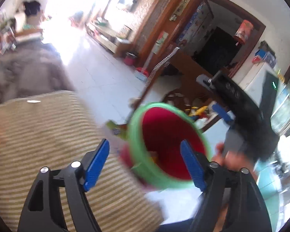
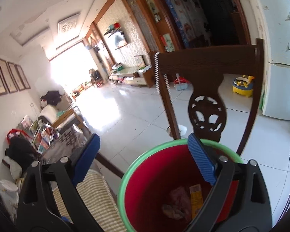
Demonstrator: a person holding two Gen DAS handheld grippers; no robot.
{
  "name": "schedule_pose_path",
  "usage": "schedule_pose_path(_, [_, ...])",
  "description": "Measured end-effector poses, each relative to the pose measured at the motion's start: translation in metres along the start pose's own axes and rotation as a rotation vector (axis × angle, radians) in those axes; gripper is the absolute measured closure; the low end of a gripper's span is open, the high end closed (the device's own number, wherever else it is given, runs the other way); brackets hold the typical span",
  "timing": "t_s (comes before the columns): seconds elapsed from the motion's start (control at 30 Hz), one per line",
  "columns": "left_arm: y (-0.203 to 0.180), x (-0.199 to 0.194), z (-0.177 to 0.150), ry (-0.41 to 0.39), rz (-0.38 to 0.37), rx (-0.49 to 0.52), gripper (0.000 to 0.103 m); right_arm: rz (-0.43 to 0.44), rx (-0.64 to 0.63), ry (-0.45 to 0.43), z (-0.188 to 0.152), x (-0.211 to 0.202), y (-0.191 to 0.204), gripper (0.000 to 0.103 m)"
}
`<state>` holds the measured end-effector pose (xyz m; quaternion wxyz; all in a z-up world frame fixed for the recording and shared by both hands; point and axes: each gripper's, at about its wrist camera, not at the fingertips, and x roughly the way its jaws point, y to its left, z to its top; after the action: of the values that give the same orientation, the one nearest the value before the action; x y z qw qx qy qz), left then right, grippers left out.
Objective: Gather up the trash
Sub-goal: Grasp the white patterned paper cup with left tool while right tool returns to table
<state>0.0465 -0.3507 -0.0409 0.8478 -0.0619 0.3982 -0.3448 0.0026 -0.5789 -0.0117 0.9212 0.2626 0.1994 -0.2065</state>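
Note:
A red bin with a green rim [image 1: 165,184] tilts toward me in the blurred left wrist view. My left gripper [image 1: 145,164] is open, its right pad inside the bin's mouth, its left pad over the striped cloth, nothing between them. A green and yellow wrapper [image 1: 115,128] lies blurred at the cloth's edge beside the bin. In the right wrist view the bin [image 2: 125,176] stands below my open right gripper [image 2: 145,160], whose right pad hangs over the bin's mouth. Inside lie a pink crumpled scrap [image 2: 178,194] and a yellow packet [image 2: 195,195].
The striped cloth [image 2: 92,199] covers a surface left of the bin. A dark wooden chair back [image 2: 206,65] stands just behind the bin. A white fridge [image 2: 280,89] and a yellow potty [image 2: 242,86] are further right. A cluttered low table [image 2: 44,135] is at left.

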Motion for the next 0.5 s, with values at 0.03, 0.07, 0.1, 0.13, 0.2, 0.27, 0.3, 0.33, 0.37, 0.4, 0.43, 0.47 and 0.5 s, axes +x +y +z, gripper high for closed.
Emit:
schedule_pose_path(0.03, [0.013,-0.015,-0.009,-0.010,0.050,0.006,0.027,0.015,-0.007,0.017,-0.002,0.003,0.006,0.012])
schedule_pose_path(0.07, [0.025,-0.026,-0.015,-0.016,0.089,0.003,0.027,0.029,-0.014,0.027,-0.004,0.004,0.012,0.012])
schedule_pose_path(0.1, [0.044,-0.044,-0.026,-0.024,0.144,-0.015,0.027,0.039,-0.024,0.031,-0.006,0.005,0.017,0.012])
schedule_pose_path(0.13, [0.060,-0.059,-0.033,-0.030,0.183,-0.041,0.027,0.047,-0.036,0.036,-0.008,0.005,0.024,0.010])
schedule_pose_path(0.2, [0.092,-0.090,-0.044,-0.053,0.252,-0.112,0.027,0.064,-0.063,0.051,-0.013,0.006,0.037,0.009])
schedule_pose_path(0.27, [0.118,-0.118,-0.051,-0.080,0.312,-0.176,0.027,0.089,-0.091,0.079,-0.020,0.008,0.052,0.009])
schedule_pose_path(0.3, [0.131,-0.133,-0.055,-0.096,0.349,-0.203,0.027,0.102,-0.107,0.094,-0.025,0.009,0.062,0.009])
schedule_pose_path(0.33, [0.146,-0.150,-0.061,-0.118,0.401,-0.231,0.025,0.108,-0.120,0.102,-0.029,0.009,0.069,0.008])
schedule_pose_path(0.37, [0.158,-0.163,-0.067,-0.135,0.443,-0.253,0.022,0.113,-0.134,0.110,-0.032,0.009,0.077,0.008])
schedule_pose_path(0.4, [0.171,-0.176,-0.073,-0.147,0.485,-0.276,0.022,0.122,-0.154,0.124,-0.038,0.010,0.087,0.008])
schedule_pose_path(0.43, [0.187,-0.189,-0.081,-0.154,0.536,-0.316,0.022,0.131,-0.166,0.135,-0.042,0.010,0.095,0.008])
schedule_pose_path(0.47, [0.209,-0.199,-0.086,-0.157,0.578,-0.372,0.022,0.139,-0.176,0.147,-0.045,0.011,0.101,0.008])
schedule_pose_path(0.5, [0.218,-0.206,-0.091,-0.160,0.593,-0.406,0.022,0.157,-0.195,0.169,-0.052,0.012,0.113,0.008])
